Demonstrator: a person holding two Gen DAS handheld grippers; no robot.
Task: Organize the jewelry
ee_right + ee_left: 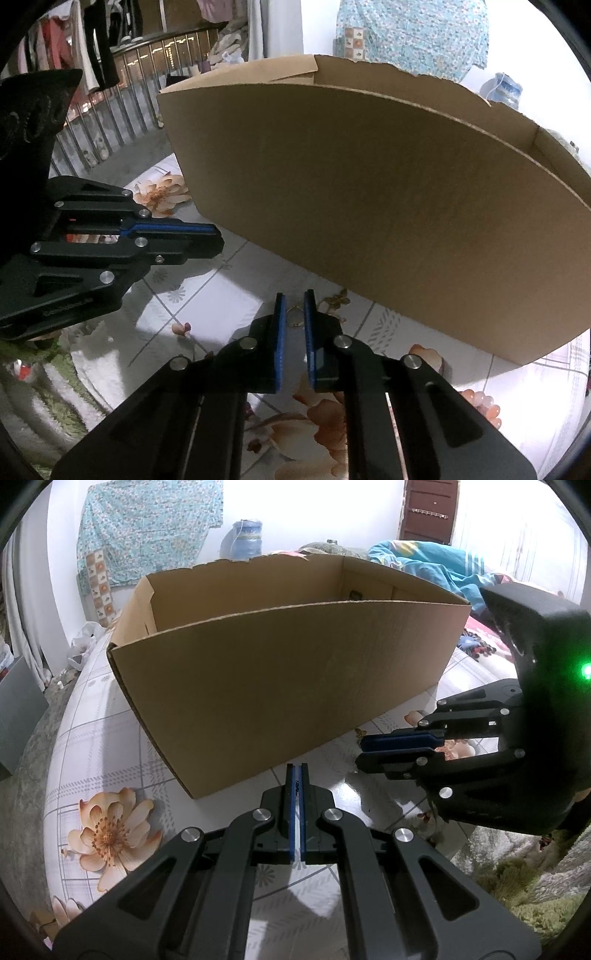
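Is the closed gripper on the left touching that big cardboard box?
Apart. In the left wrist view, the left gripper stops short of the cardboard box, with a strip of the flowered cloth between fingertips and box wall.

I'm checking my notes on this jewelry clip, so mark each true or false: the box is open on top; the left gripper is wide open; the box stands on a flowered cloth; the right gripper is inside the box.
1. The cardboard box is open on top. True.
2. The left gripper is wide open. False: it is shut, pads together, with nothing between them.
3. The box stands on a flowered cloth. True.
4. The right gripper is inside the box. False: it is outside, in front of the near wall, low over the cloth, with a small piece of jewelry at its tips.
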